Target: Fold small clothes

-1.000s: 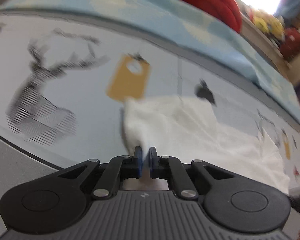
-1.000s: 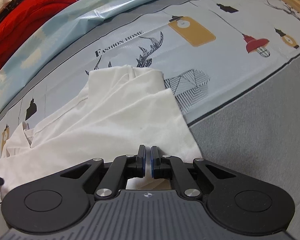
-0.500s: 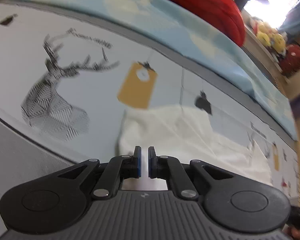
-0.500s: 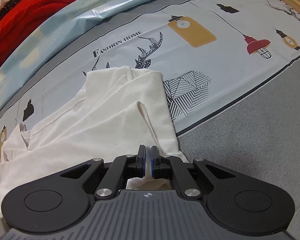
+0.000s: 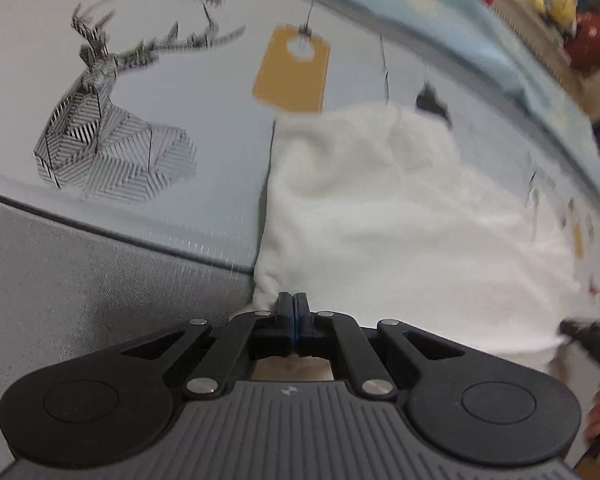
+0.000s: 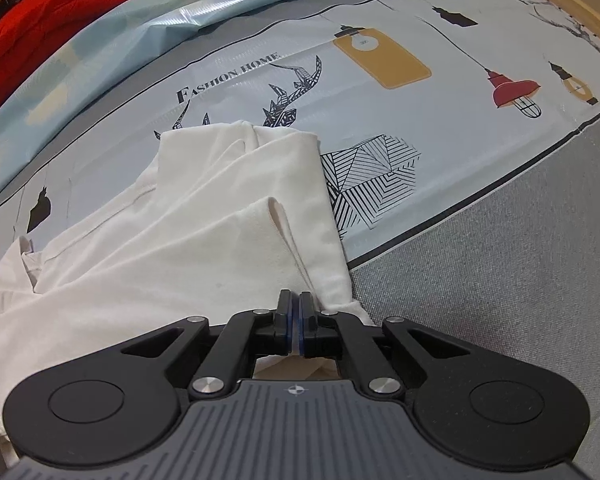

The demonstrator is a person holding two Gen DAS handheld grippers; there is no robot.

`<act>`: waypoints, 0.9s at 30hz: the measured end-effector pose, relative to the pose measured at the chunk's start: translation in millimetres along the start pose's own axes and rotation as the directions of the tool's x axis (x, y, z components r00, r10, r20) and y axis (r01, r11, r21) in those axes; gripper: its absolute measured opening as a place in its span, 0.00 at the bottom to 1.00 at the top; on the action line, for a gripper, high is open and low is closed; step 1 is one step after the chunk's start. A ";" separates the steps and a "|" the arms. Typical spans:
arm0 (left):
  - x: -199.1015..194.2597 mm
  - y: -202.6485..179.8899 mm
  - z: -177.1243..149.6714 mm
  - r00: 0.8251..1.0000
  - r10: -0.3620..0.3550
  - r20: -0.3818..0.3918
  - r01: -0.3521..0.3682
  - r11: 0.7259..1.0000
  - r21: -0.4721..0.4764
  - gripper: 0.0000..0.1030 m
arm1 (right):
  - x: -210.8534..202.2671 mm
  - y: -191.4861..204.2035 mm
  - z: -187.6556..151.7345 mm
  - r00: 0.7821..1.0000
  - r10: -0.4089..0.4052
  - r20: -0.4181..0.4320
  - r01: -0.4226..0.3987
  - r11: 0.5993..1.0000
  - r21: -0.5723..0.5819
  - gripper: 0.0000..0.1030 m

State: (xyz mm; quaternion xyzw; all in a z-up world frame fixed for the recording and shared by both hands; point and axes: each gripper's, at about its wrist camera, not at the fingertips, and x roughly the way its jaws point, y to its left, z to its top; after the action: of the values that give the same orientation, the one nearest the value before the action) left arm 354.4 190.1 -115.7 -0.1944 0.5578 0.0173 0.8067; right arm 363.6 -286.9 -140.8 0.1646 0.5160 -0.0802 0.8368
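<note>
The small white cotton garment [image 6: 204, 240] lies rumpled on the pale printed plastic table cover [image 6: 440, 128], its near hem drawn back over the cover's dark border onto the grey woven fabric surface [image 6: 520, 280] at the front. The relation that matters is how the cloth runs from each pair of jaws. Seen from the right gripper [image 6: 295, 312], the garment spreads forward and to the left, its narrower end reaching up over the black geometric deer print [image 6: 372, 184] — so its long axis points away from the person, slanting left. Seen from the left gripper [image 5: 293, 314], the same cloth [image 5: 380, 208] stretches forward and to the right, with its left edge running nearly straight ahead of the fingertips. Both grippers are closed tight, each apparently pinching a near corner of the hem; cloth meets the fingertips in both views, though the pinch itself is hidden behind the pads. The two grips sit at the near end, one per corner, neither arm closer to the far end. I judge the coming move carries this near edge forward along that axis toward the far end — both hands travelling together to keep the hem straight.
</note>
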 end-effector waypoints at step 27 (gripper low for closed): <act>-10.9 -12.2 38.9 0.938 0.120 0.327 -0.103 0.992 -0.071 0.12 | 6.3 -5.3 7.7 0.998 0.052 -0.041 -0.052 0.999 0.002 0.02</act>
State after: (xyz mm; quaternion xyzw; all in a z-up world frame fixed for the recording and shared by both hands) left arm 388.1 193.8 -90.4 -0.1780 0.4243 0.1099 0.8810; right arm 371.3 -294.4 -144.2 0.1797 0.5287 -0.0552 0.8277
